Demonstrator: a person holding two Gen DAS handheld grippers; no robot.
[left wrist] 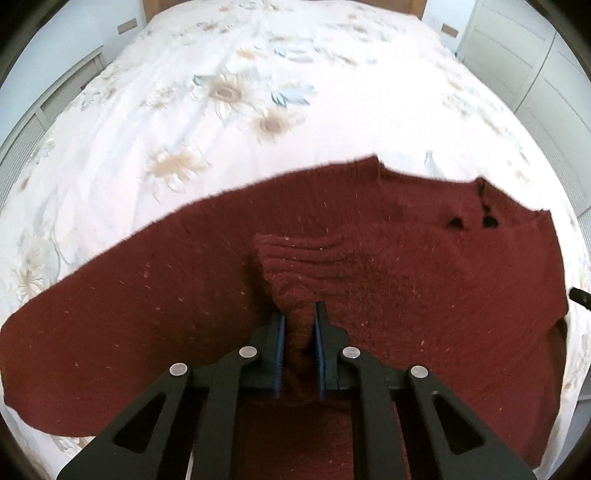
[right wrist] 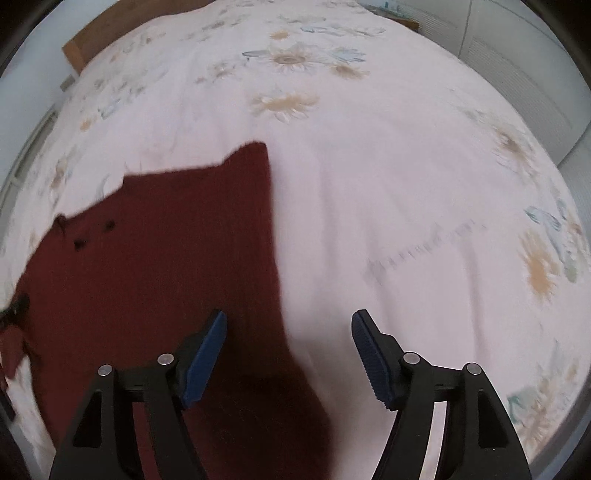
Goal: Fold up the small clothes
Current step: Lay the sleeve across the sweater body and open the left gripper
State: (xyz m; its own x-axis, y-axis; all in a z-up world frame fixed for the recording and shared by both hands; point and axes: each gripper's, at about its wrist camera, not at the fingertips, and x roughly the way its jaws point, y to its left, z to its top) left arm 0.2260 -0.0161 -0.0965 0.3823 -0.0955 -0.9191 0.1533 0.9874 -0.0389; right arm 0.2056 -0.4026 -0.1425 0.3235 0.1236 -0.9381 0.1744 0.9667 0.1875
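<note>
A dark red knitted sweater [left wrist: 155, 295] lies spread on the bed, with dark buttons near its far right edge. My left gripper [left wrist: 299, 325] is shut on a ribbed fold of the sweater, which bunches up between the blue pads. In the right wrist view the sweater [right wrist: 155, 258] lies at the left, with its straight edge running down the middle. My right gripper [right wrist: 290, 332] is open and empty, low over that edge, its left finger over the knit and its right finger over the sheet.
The bed is covered by a white sheet with a sunflower print [left wrist: 258, 92]. A wooden headboard [right wrist: 110, 33] stands at the far end. White cabinets [left wrist: 535, 66] stand to the right and a radiator-like panel [left wrist: 22, 140] to the left.
</note>
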